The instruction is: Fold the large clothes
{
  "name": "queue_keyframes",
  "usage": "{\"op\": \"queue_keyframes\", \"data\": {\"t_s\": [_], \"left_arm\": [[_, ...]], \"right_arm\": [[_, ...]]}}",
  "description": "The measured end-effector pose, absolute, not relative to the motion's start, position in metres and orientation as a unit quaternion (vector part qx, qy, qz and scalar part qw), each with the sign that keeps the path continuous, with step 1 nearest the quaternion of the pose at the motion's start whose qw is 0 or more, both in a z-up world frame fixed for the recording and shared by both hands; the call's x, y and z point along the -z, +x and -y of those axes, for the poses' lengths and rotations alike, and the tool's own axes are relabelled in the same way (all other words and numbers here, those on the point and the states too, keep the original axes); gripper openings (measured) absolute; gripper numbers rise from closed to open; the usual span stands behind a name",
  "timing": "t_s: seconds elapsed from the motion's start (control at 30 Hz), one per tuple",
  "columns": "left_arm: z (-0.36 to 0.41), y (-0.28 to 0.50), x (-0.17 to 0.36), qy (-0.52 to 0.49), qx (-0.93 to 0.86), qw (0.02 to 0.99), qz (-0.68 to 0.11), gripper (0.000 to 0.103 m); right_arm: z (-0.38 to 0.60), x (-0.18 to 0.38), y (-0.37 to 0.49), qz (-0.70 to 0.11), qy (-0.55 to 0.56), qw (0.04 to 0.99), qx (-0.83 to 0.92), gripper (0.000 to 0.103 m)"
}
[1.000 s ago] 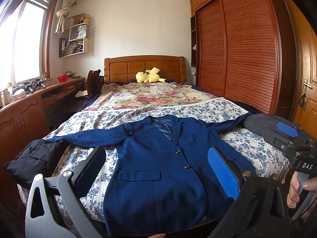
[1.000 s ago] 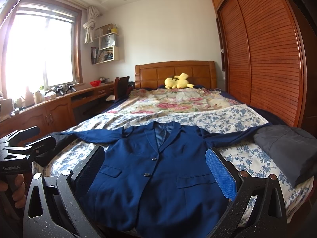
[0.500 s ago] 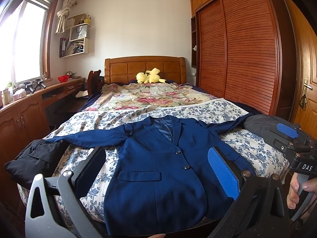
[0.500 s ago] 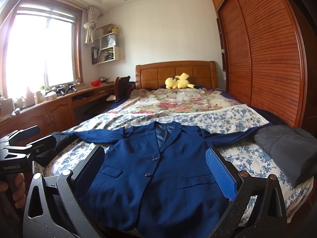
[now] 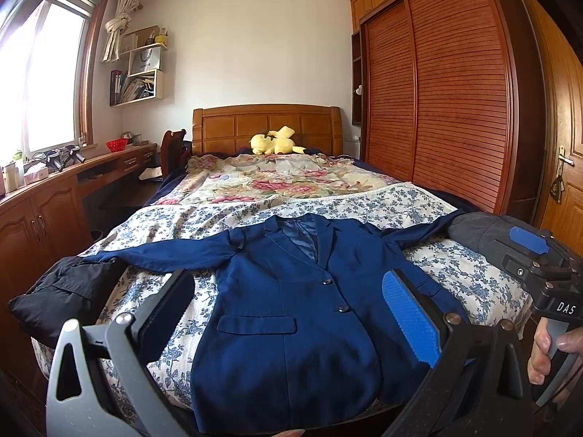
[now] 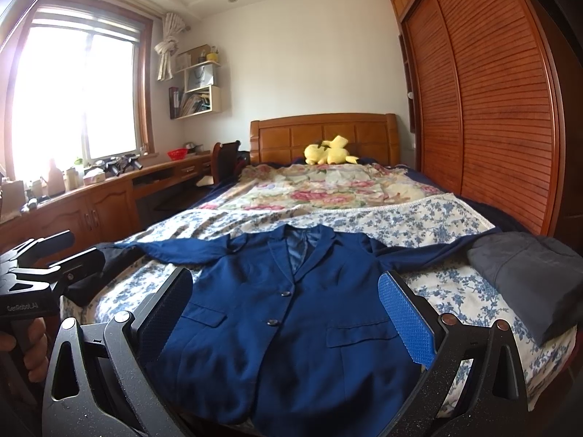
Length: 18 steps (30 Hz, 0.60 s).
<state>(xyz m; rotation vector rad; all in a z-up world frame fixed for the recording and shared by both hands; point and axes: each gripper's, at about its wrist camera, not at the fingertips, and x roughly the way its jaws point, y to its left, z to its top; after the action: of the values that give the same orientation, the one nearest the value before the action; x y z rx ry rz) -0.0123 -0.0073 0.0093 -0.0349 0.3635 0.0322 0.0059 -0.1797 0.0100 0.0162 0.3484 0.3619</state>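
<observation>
A navy blue suit jacket (image 5: 291,306) (image 6: 291,320) lies face up and buttoned on the foot of the bed, sleeves spread out to both sides. My left gripper (image 5: 288,313) hangs open above its hem with nothing between the fingers. My right gripper (image 6: 284,313) is also open and empty, held over the jacket's lower half. In the left wrist view the right gripper's body (image 5: 546,273) shows at the right edge, held by a hand (image 5: 546,349). In the right wrist view the left gripper's body (image 6: 40,273) shows at the left edge.
A black garment (image 5: 62,291) lies at the bed's left corner and a dark grey one (image 6: 528,276) at its right corner. The blue floral sheet (image 5: 455,269) covers the bed, with a yellow plush toy (image 5: 273,142) by the headboard. A wardrobe (image 5: 455,91) stands right, a wooden desk (image 5: 43,211) left.
</observation>
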Motion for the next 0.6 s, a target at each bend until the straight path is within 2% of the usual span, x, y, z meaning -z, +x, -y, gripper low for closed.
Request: {"op": "queue_keyframes", "data": {"t_s": [0.6], "left_arm": [[0.0055, -0.0045, -0.0061, -0.020, -0.021, 0.982, -0.188, 0.103]], "right_arm": [[0.1739, -0.0110, 0.0032, -0.176, 0.006, 0.967, -0.185, 0.103]]}}
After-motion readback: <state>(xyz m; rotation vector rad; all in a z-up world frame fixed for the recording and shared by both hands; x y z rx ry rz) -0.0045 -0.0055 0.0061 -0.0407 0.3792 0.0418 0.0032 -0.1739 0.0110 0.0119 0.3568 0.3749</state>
